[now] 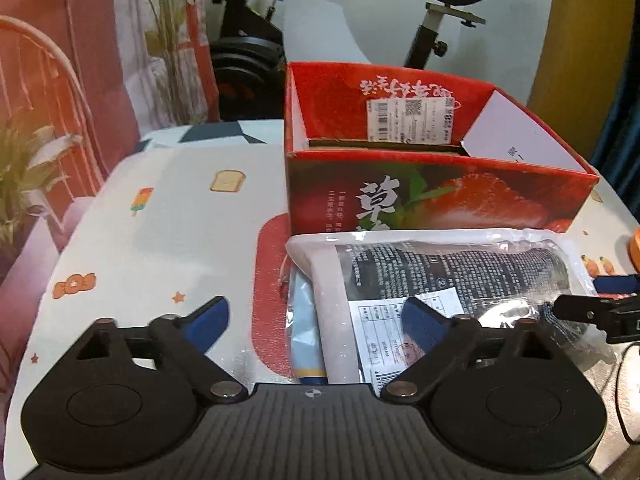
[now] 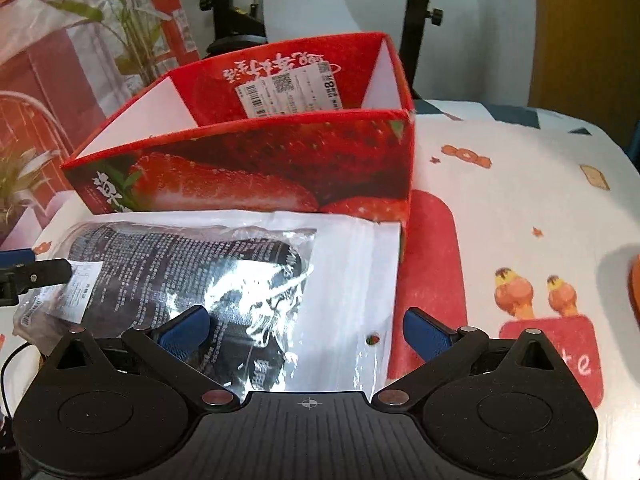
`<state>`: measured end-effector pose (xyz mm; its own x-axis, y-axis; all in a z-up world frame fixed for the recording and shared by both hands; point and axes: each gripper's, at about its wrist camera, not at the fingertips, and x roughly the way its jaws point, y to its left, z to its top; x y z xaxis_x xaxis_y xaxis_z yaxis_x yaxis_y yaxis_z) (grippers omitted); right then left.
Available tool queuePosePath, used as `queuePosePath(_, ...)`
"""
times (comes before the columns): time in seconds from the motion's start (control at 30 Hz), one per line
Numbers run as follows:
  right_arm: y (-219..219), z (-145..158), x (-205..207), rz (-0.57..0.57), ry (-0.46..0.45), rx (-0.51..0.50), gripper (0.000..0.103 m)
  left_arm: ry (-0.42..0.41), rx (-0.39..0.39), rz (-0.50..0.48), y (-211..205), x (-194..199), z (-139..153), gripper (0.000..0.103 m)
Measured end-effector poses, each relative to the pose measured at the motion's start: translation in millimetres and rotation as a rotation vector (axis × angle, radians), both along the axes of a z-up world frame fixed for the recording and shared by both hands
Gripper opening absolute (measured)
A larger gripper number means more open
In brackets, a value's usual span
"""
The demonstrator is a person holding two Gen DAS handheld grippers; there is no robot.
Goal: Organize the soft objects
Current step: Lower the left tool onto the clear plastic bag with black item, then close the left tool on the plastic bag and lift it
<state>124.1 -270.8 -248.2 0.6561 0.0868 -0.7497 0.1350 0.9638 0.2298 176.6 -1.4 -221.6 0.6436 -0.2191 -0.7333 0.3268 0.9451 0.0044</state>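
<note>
Plastic packet [image 1: 440, 280] with dark printed fabric inside, flat on the patterned surface [image 1: 160, 220], touching the near wall of the red strawberry box [image 1: 420, 196] at 12 o'clock. Left gripper [image 1: 316, 320] spread wide, nothing pinched, right pad over the packet's white label, left pad over bare cloth at 9 o'clock. Right gripper [image 2: 308, 332] likewise wide apart, left pad above the packet's glossy film, right pad past its edge at 3 o'clock; contact with the film possibly there, hard to tell. Blue-edged item [image 1: 304, 340] partly tucked under the packet. Exercise bike [image 1: 436, 20] behind the box.
</note>
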Motion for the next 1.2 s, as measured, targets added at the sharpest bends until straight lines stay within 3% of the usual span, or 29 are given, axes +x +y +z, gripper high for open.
queuePosePath(0.27,-8,2,25,0.092,0.059,0.051,0.103,0.168,-0.101,-0.079,13,34,-2,0.089)
queuePosePath(0.57,-16,2,50,0.210,0.163,0.103,0.103,0.237,-0.123,-0.181,3,51,-9,0.088)
queuePosePath(0.77,-13,-1,62,0.321,0.201,0.117,0.103,0.235,-0.088,-0.264,-12,58,-8,0.085)
queuePosePath(0.93,-6,3,66,0.387,0.203,0.109,0.098,0.223,-0.052,-0.315,-16,60,-1,0.072)
queuePosePath(1.2,10,32,61,0.477,0.152,-0.017,0.087,0.176,-0.030,-0.355,-13,47,14,0.070)
